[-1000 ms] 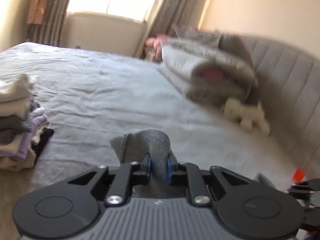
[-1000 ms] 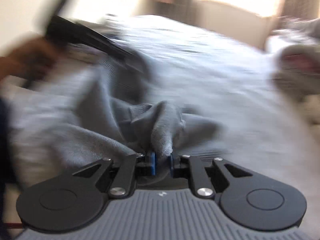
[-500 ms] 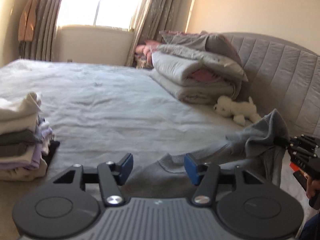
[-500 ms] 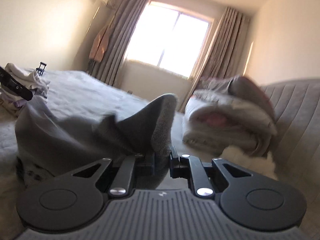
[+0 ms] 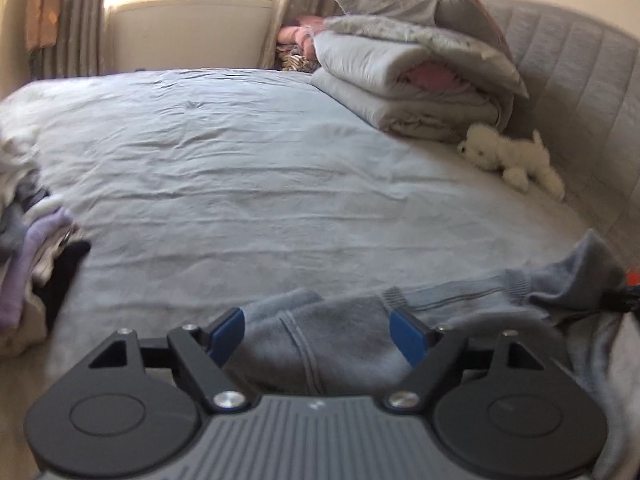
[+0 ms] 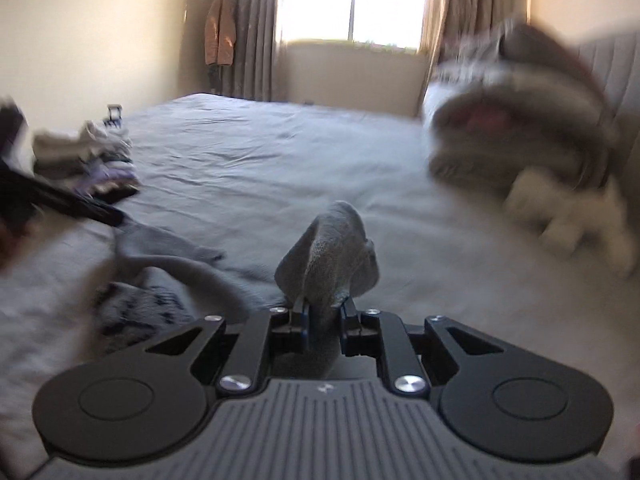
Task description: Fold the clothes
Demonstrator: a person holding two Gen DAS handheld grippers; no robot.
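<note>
While its blue-padded fingers stand wide apart, the left tool (image 5: 316, 334) hovers low over the soft grey fleece garment (image 5: 320, 344), which lies spread on the near edge of the wide bed covered in a wrinkled pale blue-grey sheet (image 5: 248, 168); nothing is pinched between the pads. The garment stretches off to the right, where a ribbed cuff or hem shows, and its far corner rises to a peak beside the black tip of the other tool at the frame's edge.

From the right wrist view, the right tool (image 6: 323, 314) is clamped on a bunched fold of the same grey garment (image 6: 332, 256), which stands up in a hump above the closed fingers. The rest of the cloth trails left across the sheet; a dark printed patch on it shows there, but blur makes any writing unreadable. A small pale logo mark on each tool's ribbed grey body is too small to read.

At the left side of the bed sits a stack of folded clothes in white, cream, grey, lilac and black (image 5: 28, 240). Against the padded grey headboard (image 5: 568, 80) rests a pile of folded grey and white quilts (image 5: 408, 76), with a fluffy white toy dog (image 5: 508, 156) just beside it.
</note>
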